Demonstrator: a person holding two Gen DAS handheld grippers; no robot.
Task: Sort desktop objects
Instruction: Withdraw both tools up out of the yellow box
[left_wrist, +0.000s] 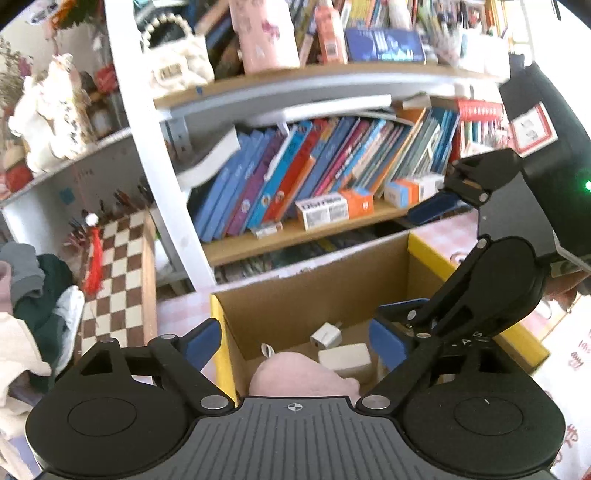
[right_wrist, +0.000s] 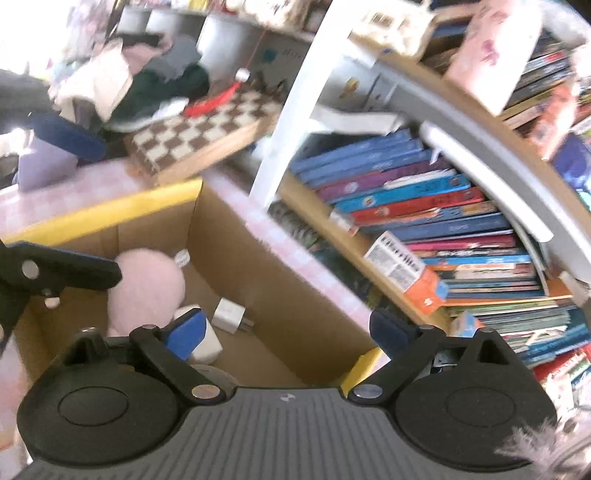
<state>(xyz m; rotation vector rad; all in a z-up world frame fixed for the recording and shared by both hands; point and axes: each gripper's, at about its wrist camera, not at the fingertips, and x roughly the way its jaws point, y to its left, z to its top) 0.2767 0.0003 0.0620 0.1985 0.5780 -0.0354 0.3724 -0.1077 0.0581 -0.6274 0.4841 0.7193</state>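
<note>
A cardboard box with yellow rim (left_wrist: 314, 291) (right_wrist: 258, 280) stands on the pink desk. Inside lie a pink plush toy (left_wrist: 303, 374) (right_wrist: 146, 288), a white plug adapter (left_wrist: 327, 335) (right_wrist: 229, 314) and a white rectangular charger (left_wrist: 345, 359) (right_wrist: 207, 341). My left gripper (left_wrist: 295, 341) is open and empty, hovering over the box's near left corner. My right gripper (right_wrist: 284, 328) is open and empty above the box. The right gripper also shows in the left wrist view (left_wrist: 472, 229), and the left gripper's finger in the right wrist view (right_wrist: 62, 273).
A white bookshelf (left_wrist: 306, 184) (right_wrist: 424, 229) full of books and small cartons stands behind the box. A chessboard (left_wrist: 118, 273) (right_wrist: 199, 129) and a clothes pile (left_wrist: 33, 306) lie to the left. A black device with a green light (left_wrist: 554, 155) sits at the right.
</note>
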